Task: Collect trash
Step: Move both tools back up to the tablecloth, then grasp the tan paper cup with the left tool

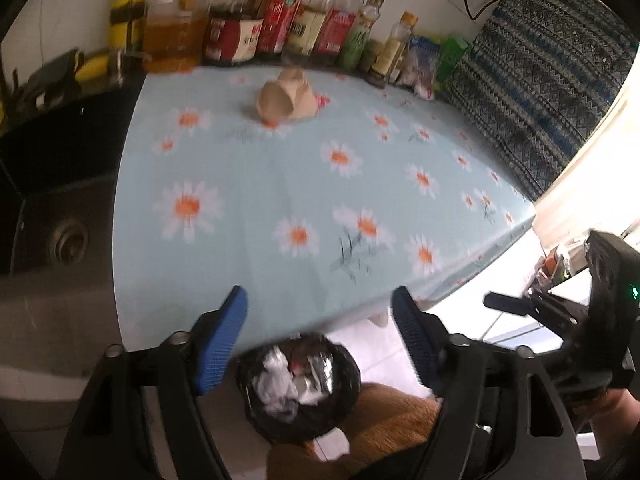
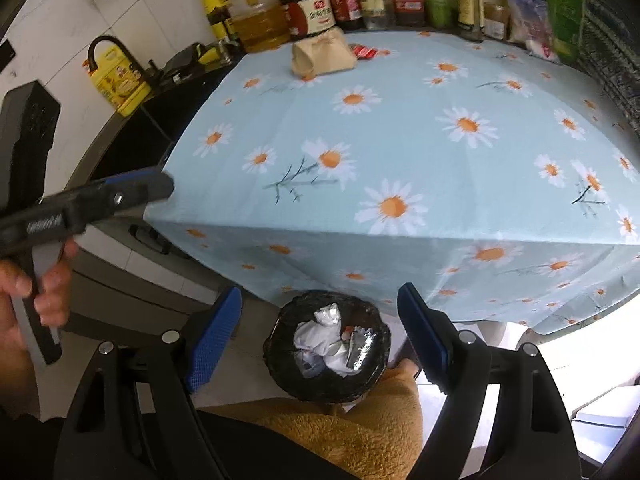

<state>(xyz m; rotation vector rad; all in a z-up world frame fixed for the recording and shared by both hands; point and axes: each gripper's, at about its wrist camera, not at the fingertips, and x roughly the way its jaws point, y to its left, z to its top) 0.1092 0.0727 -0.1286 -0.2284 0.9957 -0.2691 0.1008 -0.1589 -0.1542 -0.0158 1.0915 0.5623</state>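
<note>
Both the left hand-held gripper (image 1: 320, 332) and right hand-held gripper (image 2: 320, 328) gape wide and empty above the black-lined round trash bin (image 2: 326, 350), while a crumpled beige paper bag (image 2: 322, 56), seemingly trash, lies far back on the daisy-print blue worktop (image 2: 400, 140).

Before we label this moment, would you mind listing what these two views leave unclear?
- Bottle labels: left view, motion blur; unreadable.
- Red wrapper: left view, mostly hidden behind the crumpled paper bag; clearer in the right view.
- Bin contents: both views, too small; only white and foil scraps show.
- Bin base: both views, hidden by the person's lap.
- Sink: left view, cut off by the edge.
</note>
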